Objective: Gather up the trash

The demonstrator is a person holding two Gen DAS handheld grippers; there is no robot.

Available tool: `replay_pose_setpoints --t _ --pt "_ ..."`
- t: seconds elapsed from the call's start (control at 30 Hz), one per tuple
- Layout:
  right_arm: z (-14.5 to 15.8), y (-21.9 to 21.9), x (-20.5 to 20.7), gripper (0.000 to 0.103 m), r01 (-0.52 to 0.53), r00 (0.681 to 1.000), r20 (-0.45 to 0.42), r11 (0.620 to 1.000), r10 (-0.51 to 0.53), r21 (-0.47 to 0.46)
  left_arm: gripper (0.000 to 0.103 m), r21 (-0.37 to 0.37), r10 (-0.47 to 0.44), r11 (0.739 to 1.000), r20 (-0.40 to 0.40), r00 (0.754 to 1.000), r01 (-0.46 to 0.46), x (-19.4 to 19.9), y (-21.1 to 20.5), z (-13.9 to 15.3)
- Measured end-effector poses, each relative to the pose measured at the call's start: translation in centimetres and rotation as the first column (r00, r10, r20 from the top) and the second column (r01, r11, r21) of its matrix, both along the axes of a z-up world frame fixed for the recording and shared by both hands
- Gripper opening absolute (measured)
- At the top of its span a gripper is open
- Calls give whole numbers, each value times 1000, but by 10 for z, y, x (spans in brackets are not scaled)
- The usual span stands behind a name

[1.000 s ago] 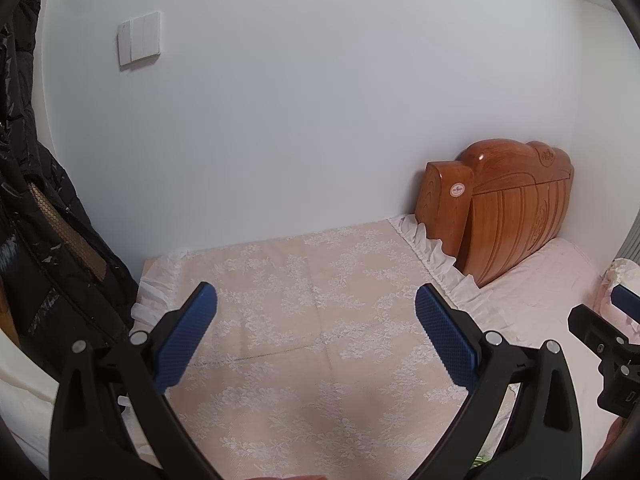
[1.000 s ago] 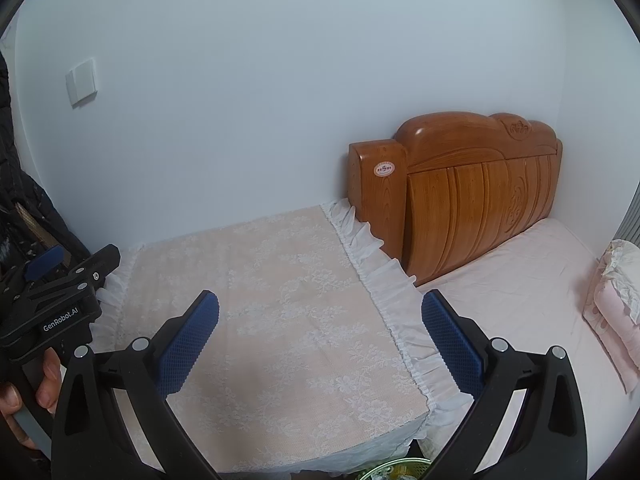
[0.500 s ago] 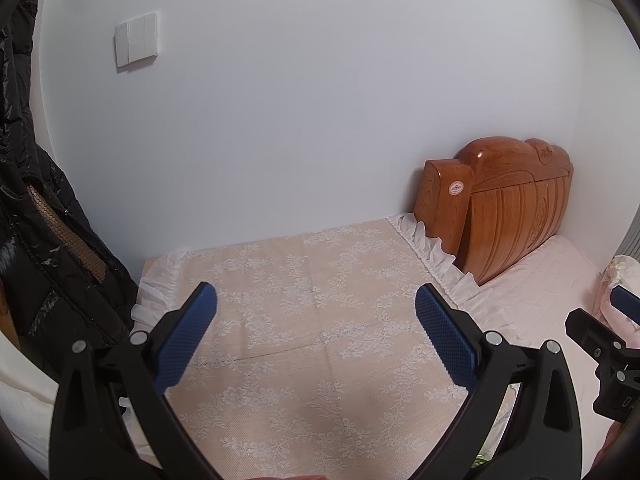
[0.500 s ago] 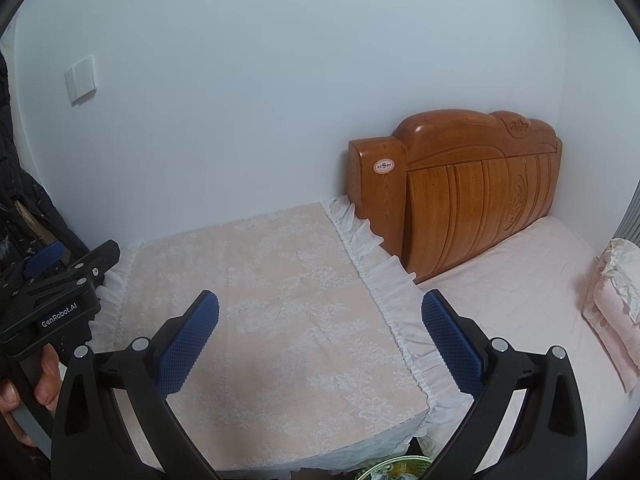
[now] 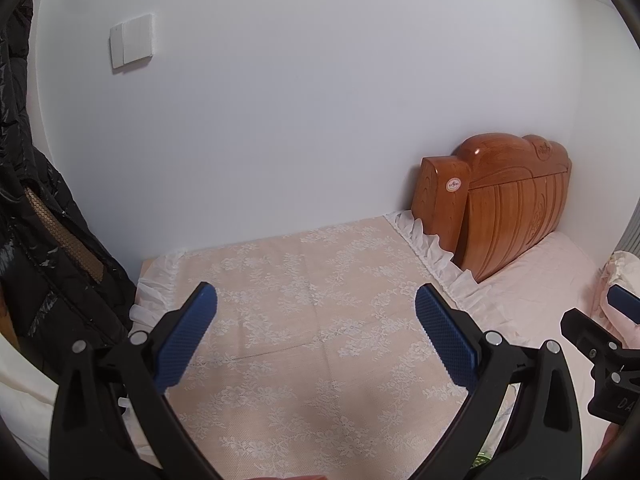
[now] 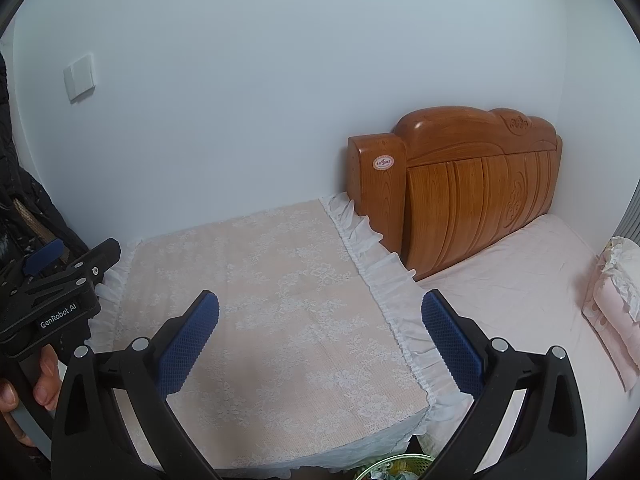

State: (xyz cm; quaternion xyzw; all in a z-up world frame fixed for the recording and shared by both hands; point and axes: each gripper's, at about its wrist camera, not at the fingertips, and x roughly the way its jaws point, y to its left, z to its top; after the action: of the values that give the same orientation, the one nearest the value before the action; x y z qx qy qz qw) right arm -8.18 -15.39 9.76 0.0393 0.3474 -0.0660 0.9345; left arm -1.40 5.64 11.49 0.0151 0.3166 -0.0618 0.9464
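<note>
Left gripper [image 5: 316,328] is standing released, blue pads spread wide, nothing lying between them. It is hovering over the bench [image 5: 304,320], a low surface dressed in a peach lace cover with a white ruffled edge. Right gripper [image 6: 320,334] is likewise spread wide and gripping nothing, hanging over the near right part of the same bench [image 6: 260,300], its right pad sitting above the ruffle.

Each gripper is showing in the other's view: the right one at the right edge of the left wrist view, the left one at the left edge of the right wrist view, where a hand [image 6: 24,396] is clasping its handle.

Trash: the only candidate is a green-rimmed container [image 6: 396,468] peeking in at the bottom edge of the right wrist view, just beyond the bench's near right corner, with crumpled light material inside. Contents too cropped to identify. A sliver of green is also showing at the bottom of the left wrist view, too small to tell what it is.

Surroundings: a carved wooden headboard [image 6: 472,184] is standing against the white wall just right of the bench; a bed [image 6: 520,288] in a pale pink sheet is lying in front of it, with a pink pillow [image 6: 616,308] at the far right. A black puffer jacket [image 5: 36,240] is hanging at the left. A wall switch [image 5: 131,46] is sitting high on the wall
</note>
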Motion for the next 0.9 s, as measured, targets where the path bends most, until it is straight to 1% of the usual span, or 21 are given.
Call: replay_pose_setpoints --t 0.9 --pt "-3 -5 6 101 -1 1000 -11 1000 1 5 95 6 2 1000 -11 1000 -2 3 -1 -2"
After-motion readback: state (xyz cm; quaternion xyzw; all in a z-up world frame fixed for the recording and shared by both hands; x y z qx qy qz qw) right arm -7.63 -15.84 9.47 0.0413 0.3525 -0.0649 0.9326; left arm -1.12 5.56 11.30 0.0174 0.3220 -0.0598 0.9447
